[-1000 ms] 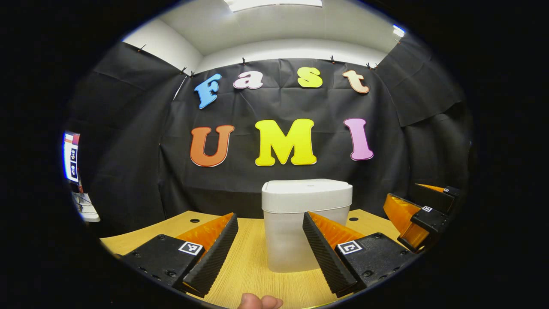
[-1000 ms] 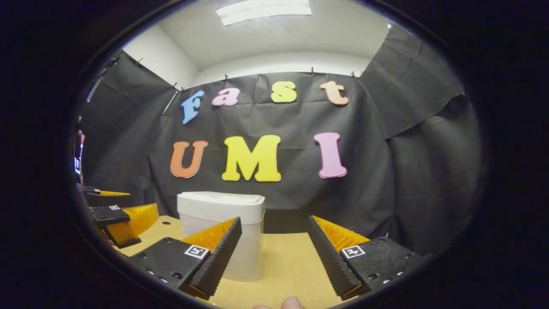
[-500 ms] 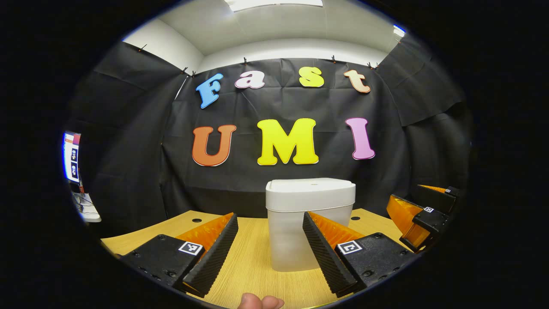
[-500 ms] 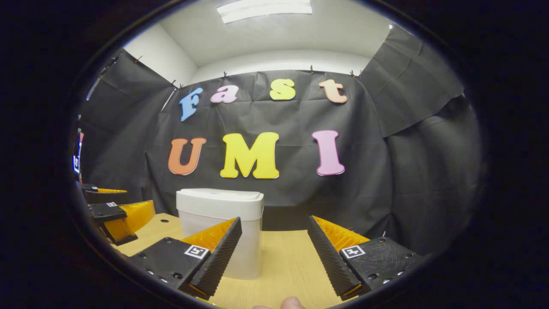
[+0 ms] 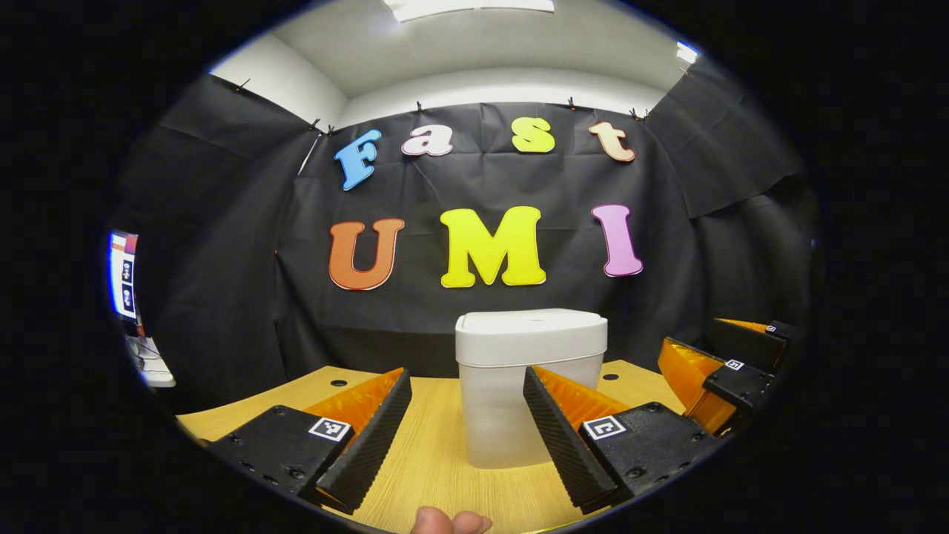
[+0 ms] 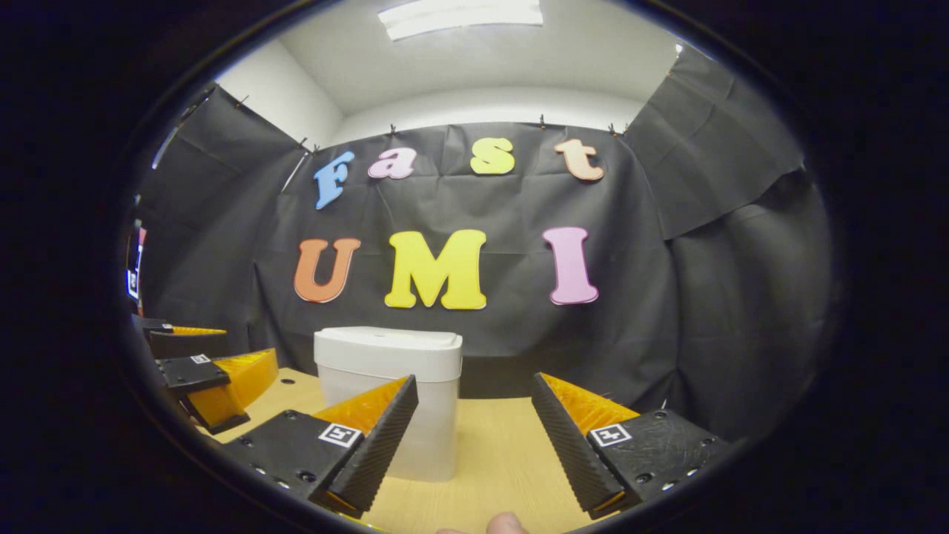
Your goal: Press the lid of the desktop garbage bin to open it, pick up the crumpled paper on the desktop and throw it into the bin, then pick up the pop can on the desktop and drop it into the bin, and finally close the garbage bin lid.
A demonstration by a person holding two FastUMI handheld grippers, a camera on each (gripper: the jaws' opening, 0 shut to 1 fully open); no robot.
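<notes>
A white desktop bin [image 5: 529, 386] stands on the wooden table [image 5: 437, 452] with its lid [image 5: 531, 329] down. In the left gripper view my left gripper [image 5: 467, 386] is open, low over the table, and the bin stands ahead between its fingers. The right gripper [image 5: 730, 371] shows at the far right of that view, open. In the right gripper view my right gripper [image 6: 474, 393] is open and empty; the bin [image 6: 389, 400] stands ahead to the left, partly behind the left finger. The left gripper [image 6: 200, 371] shows at the far left there.
Black cloth walls close the booth behind and on both sides. Small round holes [image 5: 336, 383] mark the table's back part. A screen [image 5: 123, 273] hangs at the far left. A person's fingertips [image 5: 448, 521] show at the bottom edge.
Both grippers stay open and nearly still; the views sway slightly. In the right gripper view the bin has shifted a little to the right.
</notes>
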